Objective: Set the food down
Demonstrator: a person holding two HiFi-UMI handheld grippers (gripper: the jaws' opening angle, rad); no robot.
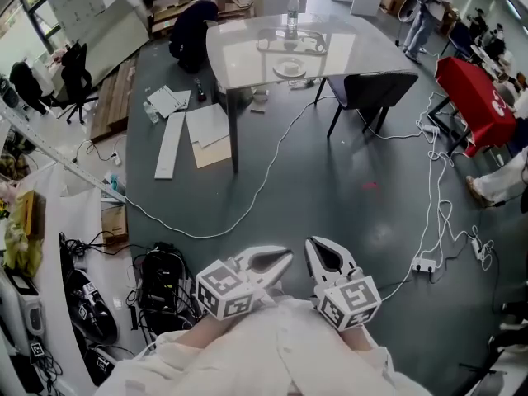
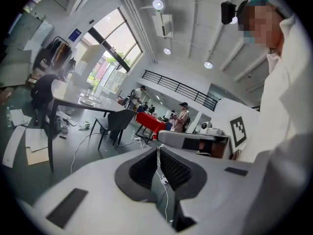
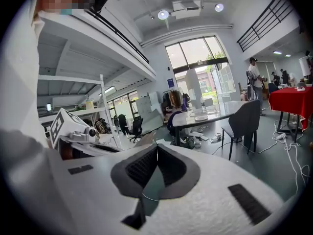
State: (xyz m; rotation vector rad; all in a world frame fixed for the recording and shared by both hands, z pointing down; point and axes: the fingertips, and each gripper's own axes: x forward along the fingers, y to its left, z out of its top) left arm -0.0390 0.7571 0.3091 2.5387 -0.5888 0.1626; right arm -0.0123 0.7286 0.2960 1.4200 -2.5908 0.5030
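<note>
On my left, several pale boards lie flat on the grey floor, and a person in dark clothes crouches by the far corner of the one pale table. One white cable runs from under that table across the floor towards me.

My left gripper is drawn in close to my body at the bottom of the head view. Its jaws are clenched together at the tips with nothing between them, and it points forward and a little to the right. My right gripper sits just beside it, also clenched and empty, pointing forward and a little to the left. That makes two grippers, both well apart from the table.

I cannot make out the food itself, so I cannot tell its long axis or which way it points. The likeliest place for it is the one round plate near the table's near edge, but what lies on it is too small to tell. One clear bottle stands upright farther back on the tabletop.

Right of the table stands one dark chair, then one table draped in red. One white power strip lies on the floor to my right
</note>
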